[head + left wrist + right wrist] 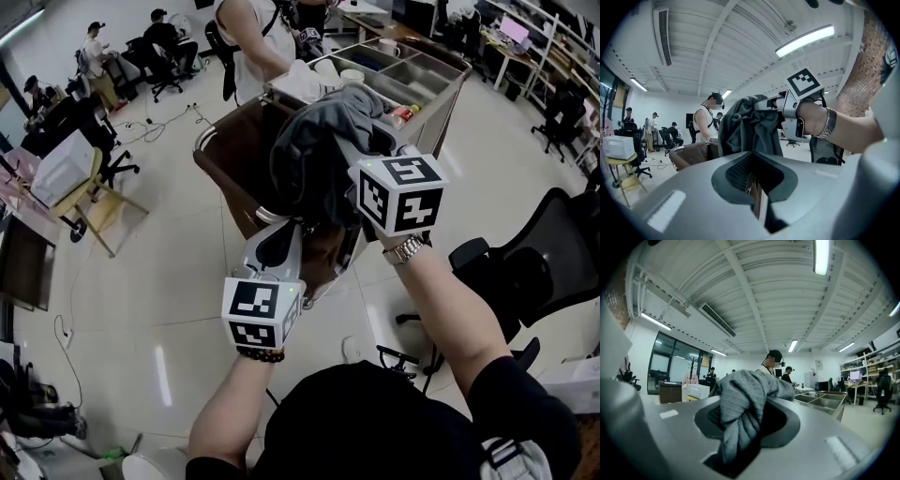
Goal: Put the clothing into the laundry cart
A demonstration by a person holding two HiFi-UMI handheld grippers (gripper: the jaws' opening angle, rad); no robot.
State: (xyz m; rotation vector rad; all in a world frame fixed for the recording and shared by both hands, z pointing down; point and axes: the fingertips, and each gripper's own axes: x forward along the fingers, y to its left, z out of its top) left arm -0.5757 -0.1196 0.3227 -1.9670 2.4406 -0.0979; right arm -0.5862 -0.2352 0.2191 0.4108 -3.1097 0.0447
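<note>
1. Black short-sleeved top [375,427]; the sleeves end above the elbows.
2. Silver link-band watch [406,248] on the right wrist; dark beaded bracelet [261,354] on the left wrist.
3. Left gripper [284,231] and right gripper [345,148]: pale grey moulded shells; dark ribbed recesses inside the jaws.
4. Left cube [262,314] and right cube [398,192]: white, with black square markers; a small green dot on each.

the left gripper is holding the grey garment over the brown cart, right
Not quite: it is the right gripper that is holding the grey garment over the brown cart. The right gripper view shows the cloth pinched between its jaws.
</note>
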